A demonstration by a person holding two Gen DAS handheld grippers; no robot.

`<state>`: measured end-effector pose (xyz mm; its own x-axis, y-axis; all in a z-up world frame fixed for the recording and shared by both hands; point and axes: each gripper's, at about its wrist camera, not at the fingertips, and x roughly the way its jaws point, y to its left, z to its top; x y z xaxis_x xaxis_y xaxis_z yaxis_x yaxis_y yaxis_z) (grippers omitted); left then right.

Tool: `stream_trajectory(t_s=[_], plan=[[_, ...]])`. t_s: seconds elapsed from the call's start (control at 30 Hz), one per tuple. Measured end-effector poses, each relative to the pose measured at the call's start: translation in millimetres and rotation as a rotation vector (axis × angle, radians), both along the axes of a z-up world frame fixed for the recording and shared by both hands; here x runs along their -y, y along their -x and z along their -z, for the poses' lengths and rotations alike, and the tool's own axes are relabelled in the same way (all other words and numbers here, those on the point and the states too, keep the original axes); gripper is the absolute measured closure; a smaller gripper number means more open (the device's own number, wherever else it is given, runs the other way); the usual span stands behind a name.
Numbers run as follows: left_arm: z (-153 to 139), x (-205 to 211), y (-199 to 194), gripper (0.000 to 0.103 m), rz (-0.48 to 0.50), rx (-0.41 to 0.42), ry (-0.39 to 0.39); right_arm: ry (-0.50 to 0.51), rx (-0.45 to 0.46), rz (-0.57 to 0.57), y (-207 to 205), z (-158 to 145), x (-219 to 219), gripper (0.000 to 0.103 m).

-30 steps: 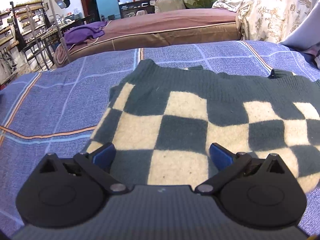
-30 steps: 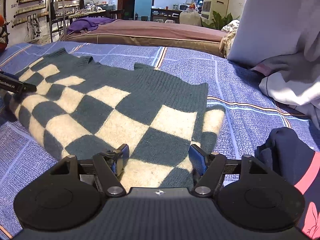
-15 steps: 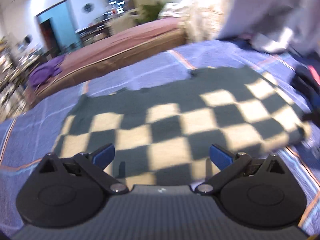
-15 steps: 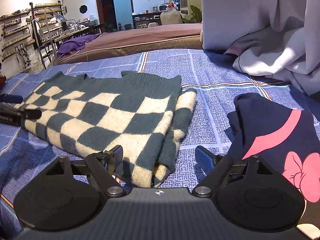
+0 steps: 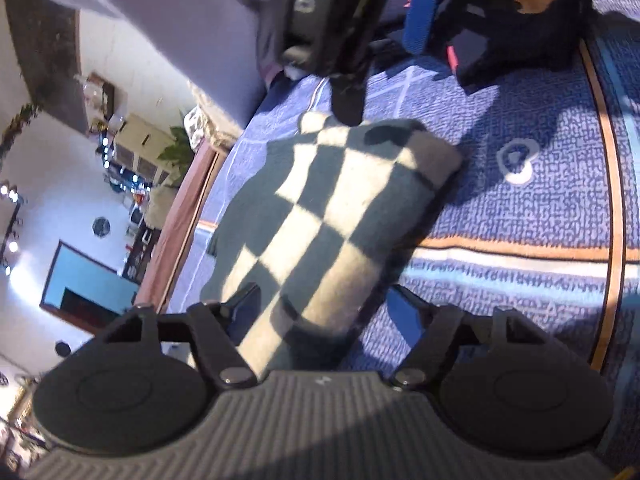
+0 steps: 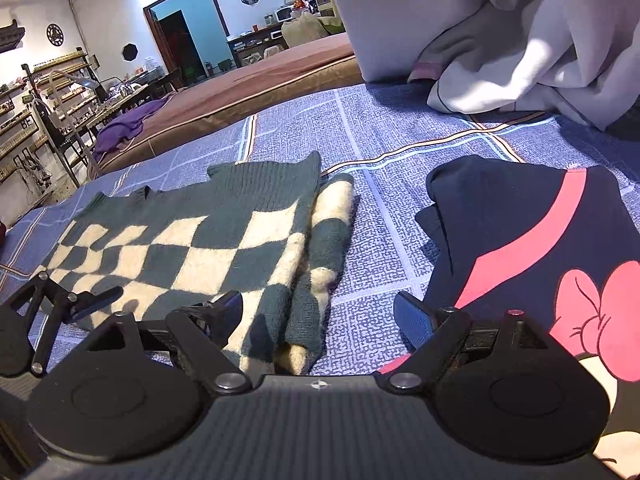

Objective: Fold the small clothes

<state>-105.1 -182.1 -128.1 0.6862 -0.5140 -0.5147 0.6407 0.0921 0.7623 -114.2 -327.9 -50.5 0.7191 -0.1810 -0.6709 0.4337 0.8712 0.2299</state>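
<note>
A green and cream checkered sweater (image 6: 192,236) lies folded flat on the blue plaid bedspread (image 6: 400,136); it also shows in the left wrist view (image 5: 320,216). My left gripper (image 5: 326,312) is open and rolled sideways, its jaws astride the sweater's near end. It also shows at the left edge of the right wrist view (image 6: 92,300). My right gripper (image 6: 318,312) is open and empty at the sweater's folded right edge, over the gap beside a navy garment (image 6: 540,248) with a pink stripe and bow. The right gripper shows in the left wrist view (image 5: 416,20), beyond the sweater's far end.
A white and grey pile of bedding (image 6: 500,40) lies at the back right. A brown mattress (image 6: 240,96) with a purple cloth (image 6: 128,124) stands beyond the bedspread. Shelves and a lamp stand at far left.
The left gripper has swung round to the sweater's end and rolled sideways. The right gripper has drawn back and shifted right, off the sweater, toward the navy garment.
</note>
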Motion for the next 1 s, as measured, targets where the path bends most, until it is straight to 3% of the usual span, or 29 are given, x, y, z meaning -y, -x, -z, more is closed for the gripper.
stream_trajectory(t_s=[0.2,0.27,0.3,0.33,0.47,0.57,0.73,0.9,1.0], plan=[[14.2,41.4,3.8,0.046,0.101,0.056,-0.008,0.008,0.020,-0.046,-10.8,-6.8,6.4,0.000],[17.3,51.1,4.1,0.058,0.122,0.045,-0.013,-0.014,0.032,-0.063,-19.1,-8.5,11.9,0.000],[19.3,57.6,3.5,0.072,0.123,0.013,-0.019,-0.034,0.034,-0.075,-25.6,-8.7,16.1,0.000],[20.3,61.5,2.4,0.077,0.112,-0.008,-0.019,-0.051,0.031,-0.087,-32.4,-9.1,19.7,0.000],[14.6,64.6,-9.4,0.079,0.040,-0.112,0.039,-0.096,-0.003,-0.159,-63.8,-8.6,31.1,0.000],[7.8,65.7,-21.9,0.079,0.006,-0.193,0.072,-0.075,-0.068,-0.121,-82.0,1.4,40.7,0.000],[4.4,62.5,-29.9,0.079,-0.038,-0.293,0.125,-0.218,-0.135,-0.106,-101.1,26.9,55.2,0.000],[-4.6,50.8,-52.8,0.079,-0.106,-0.457,0.220,-0.380,-0.055,-0.080,-104.0,36.7,60.1,0.000],[-10.8,39.0,-57.9,0.079,-0.124,-0.495,0.246,-0.439,-0.038,-0.060,-109.1,38.6,64.2,0.000]])
